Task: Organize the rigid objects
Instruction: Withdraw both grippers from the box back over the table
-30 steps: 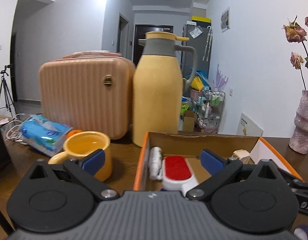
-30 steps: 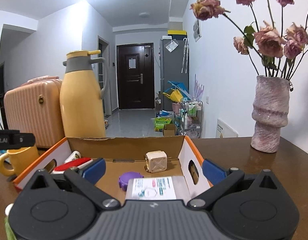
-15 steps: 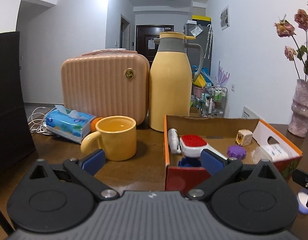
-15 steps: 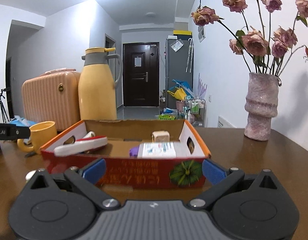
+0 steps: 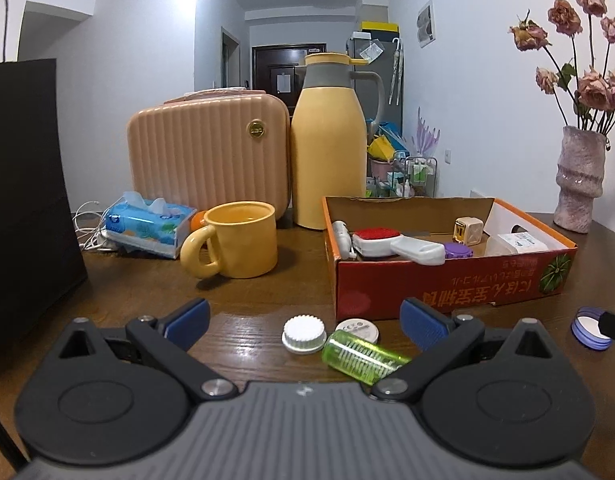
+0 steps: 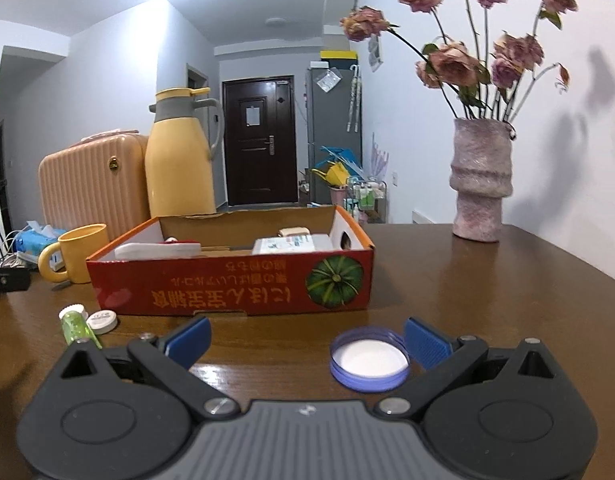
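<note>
Wooden bench (image 6: 487,280) with bare surface right of the red cardboard box (image 6: 235,286), both grippers drawn back from the box since earlier, left gripper (image 5: 303,320) spread around green bottle (image 5: 363,356), right gripper (image 6: 307,338) spread, blue lid (image 6: 369,358) by its right finger.

Ahead of the left gripper (image 5: 303,320), between its spread fingers: one green bottle (image 5: 363,357), one white ribbed cap (image 5: 303,335), one small round tin (image 5: 357,330). Between the right gripper's (image 6: 307,340) fingers: one purple lid (image 6: 369,363). Beyond both: one cardboard box (image 5: 447,280), one yellow mug (image 5: 239,240), one yellow jug (image 5: 331,152), one pink case (image 5: 207,152), one tissue pack (image 5: 147,224), one vase (image 5: 579,184).
</note>
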The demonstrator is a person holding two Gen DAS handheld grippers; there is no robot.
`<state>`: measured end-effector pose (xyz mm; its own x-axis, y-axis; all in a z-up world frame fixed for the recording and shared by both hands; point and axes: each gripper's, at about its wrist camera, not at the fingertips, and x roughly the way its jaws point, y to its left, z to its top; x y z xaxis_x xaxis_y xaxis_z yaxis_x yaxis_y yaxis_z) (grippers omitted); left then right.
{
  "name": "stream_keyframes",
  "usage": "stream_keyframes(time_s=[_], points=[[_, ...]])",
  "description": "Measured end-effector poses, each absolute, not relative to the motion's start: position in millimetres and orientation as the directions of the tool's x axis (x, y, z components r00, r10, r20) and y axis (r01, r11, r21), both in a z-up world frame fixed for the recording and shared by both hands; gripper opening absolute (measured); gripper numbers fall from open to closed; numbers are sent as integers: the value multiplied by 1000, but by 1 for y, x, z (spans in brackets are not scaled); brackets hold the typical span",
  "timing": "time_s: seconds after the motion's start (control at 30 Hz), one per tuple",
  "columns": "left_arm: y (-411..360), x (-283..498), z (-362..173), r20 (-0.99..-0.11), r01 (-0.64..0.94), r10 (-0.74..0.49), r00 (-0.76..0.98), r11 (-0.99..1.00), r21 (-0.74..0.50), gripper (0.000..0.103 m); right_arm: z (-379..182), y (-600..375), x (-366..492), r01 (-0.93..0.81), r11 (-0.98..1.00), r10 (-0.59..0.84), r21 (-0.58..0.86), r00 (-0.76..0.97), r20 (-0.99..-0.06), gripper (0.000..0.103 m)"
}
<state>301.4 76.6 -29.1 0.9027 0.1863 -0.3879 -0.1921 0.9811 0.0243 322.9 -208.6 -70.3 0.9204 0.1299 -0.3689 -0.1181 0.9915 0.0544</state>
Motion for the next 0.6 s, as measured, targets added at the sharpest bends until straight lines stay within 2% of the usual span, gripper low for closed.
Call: stream_keyframes(time_s=[0.37,0.6], points=[[83,296,-40,-437,-148,146,887,989,30,103,-77,-209,318,-128,990,142,63,905,-400,103],[95,302,-45,-479,-112,103,872,994,9,103,-77,-188,318,-237,970,239,55,882,-405,103]])
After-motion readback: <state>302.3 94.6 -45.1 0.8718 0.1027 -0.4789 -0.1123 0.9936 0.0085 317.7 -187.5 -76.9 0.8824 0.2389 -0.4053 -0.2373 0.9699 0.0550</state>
